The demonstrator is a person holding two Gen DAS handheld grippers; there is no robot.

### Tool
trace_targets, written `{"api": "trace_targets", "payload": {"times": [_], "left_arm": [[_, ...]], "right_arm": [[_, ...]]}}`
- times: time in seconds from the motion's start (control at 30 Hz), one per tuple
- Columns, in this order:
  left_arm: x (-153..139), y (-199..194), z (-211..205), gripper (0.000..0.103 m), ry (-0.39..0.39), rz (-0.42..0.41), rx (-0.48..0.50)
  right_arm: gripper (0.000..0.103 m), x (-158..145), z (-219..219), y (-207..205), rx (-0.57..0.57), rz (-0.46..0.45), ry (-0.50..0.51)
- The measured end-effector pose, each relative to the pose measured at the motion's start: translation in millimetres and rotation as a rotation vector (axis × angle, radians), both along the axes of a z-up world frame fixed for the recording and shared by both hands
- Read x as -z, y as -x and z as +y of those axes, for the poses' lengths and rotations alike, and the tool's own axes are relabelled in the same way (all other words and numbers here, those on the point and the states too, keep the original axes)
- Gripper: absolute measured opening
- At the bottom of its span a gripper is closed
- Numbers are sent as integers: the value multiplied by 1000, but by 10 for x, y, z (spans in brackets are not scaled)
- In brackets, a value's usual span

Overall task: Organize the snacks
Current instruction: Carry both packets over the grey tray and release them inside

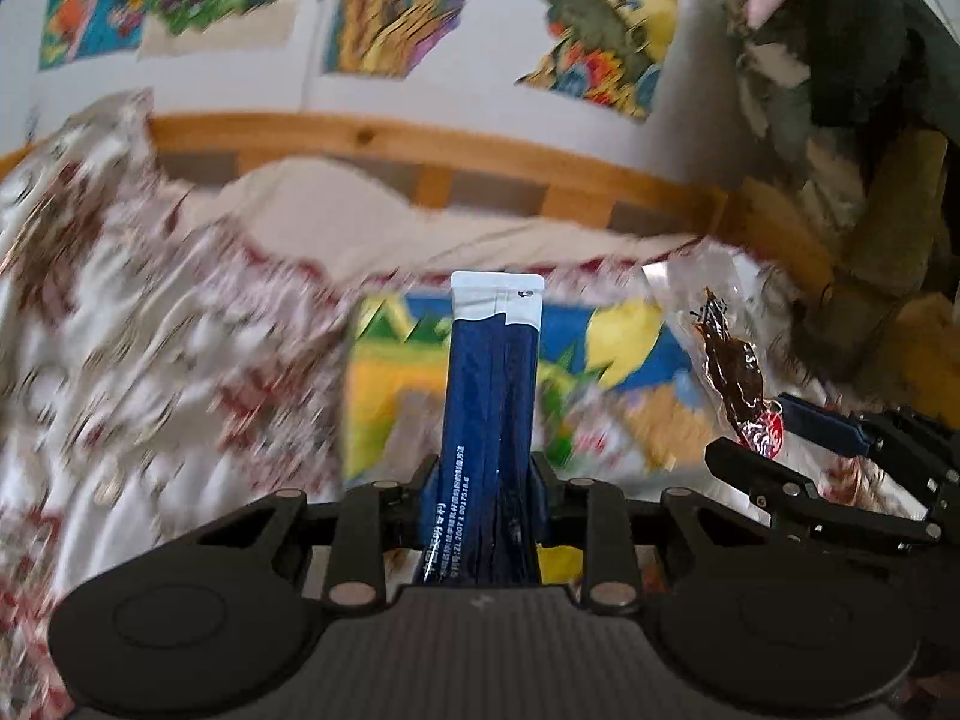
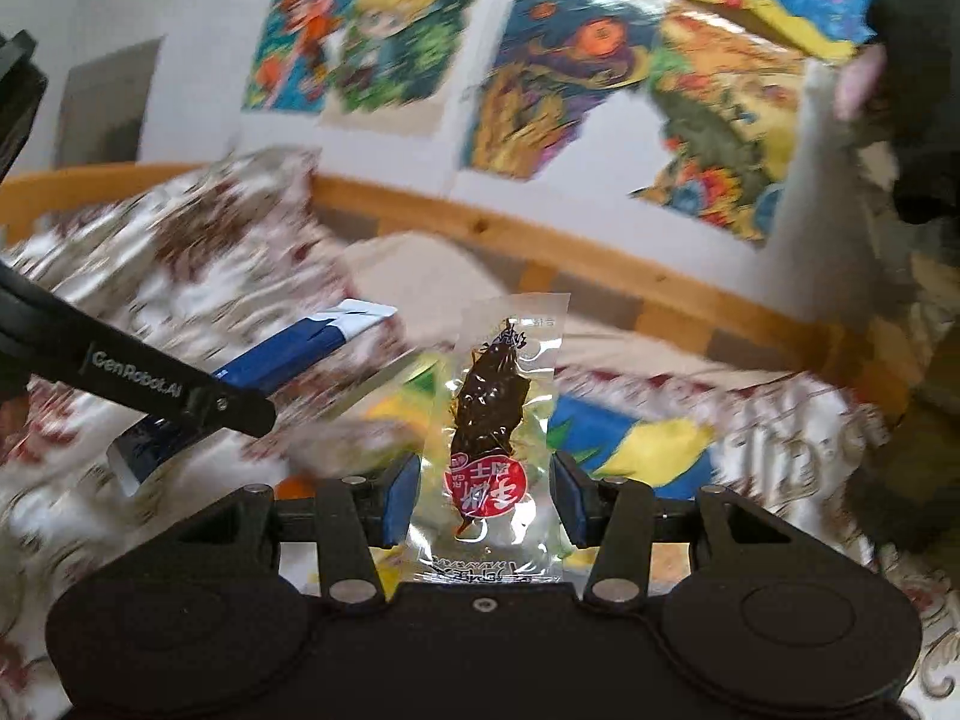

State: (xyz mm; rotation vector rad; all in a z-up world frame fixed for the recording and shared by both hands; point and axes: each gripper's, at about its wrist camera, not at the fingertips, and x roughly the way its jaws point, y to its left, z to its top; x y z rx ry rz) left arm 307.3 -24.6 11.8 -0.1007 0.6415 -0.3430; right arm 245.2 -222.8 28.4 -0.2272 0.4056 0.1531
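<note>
My left gripper (image 1: 485,480) is shut on a tall blue snack packet with a white top (image 1: 491,396), held upright above the bed. It also shows in the right wrist view (image 2: 282,360), tilted, with the left gripper's black arm across it. My right gripper (image 2: 483,492) is shut on a clear packet with a dark brown snack and a red label (image 2: 489,414), held upright. In the left wrist view the clear packet (image 1: 729,360) and the right gripper (image 1: 774,450) are at the right. Both views are motion blurred.
A floral bedspread (image 1: 120,330) covers the bed. A bright yellow, blue and green sheet (image 1: 624,336) lies on it below the packets. A wooden bed rail (image 1: 420,144) runs behind, under a wall with colourful pictures (image 2: 540,90). Dark clothing (image 1: 852,30) hangs at the right.
</note>
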Motion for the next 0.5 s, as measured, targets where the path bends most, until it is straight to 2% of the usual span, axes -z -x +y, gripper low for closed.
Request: {"api": "trace_targets", "payload": {"times": [0.23,0.5], "left_arm": [[-114,-632,-684,32,52,-17,44],[189,-1171,-1216,32,47,67,63]], "right_arm": [[49,31,-693,-492,154,-26,-98],[50,213,-1197,-813,227,7,-144]]}}
